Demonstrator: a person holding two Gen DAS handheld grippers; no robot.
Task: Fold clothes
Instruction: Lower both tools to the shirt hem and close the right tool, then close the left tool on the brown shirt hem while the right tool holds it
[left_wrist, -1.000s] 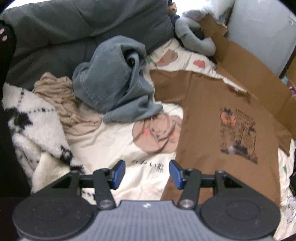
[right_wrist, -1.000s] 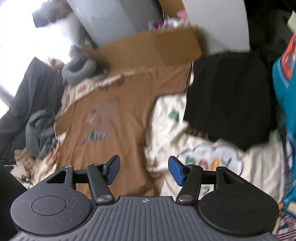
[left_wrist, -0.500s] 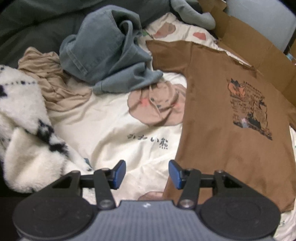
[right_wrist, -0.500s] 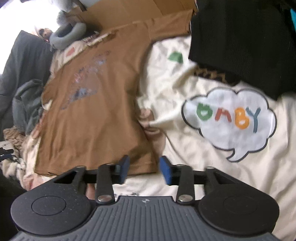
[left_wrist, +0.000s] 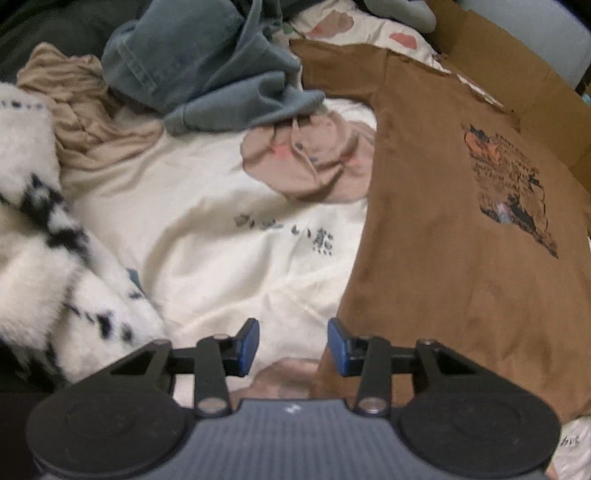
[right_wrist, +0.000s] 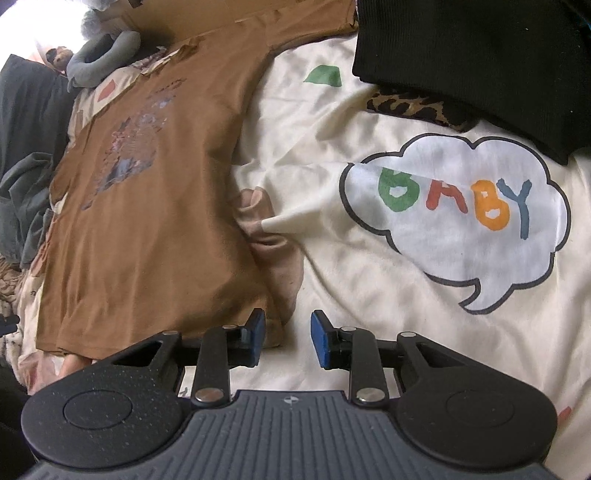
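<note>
Closing as they drop, left tool (left_wrist: 291, 341) and right tool (right_wrist: 287, 334) now straddle the shirt (left_wrist: 461, 240) hem corners, gripping nothing yet; pinching comes next.

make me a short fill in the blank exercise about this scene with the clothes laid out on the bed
1. The T-shirt spread flat on the cream bedsheet is ____ in colour.
2. The cloud-shaped speech bubble printed on the bedsheet spells ____.
3. The folded garment lying above that bubble in the right wrist view is ____.
4. The crumpled garment beside the T-shirt's sleeve is blue-____.

Missing words: brown; BABY; black; grey
</note>
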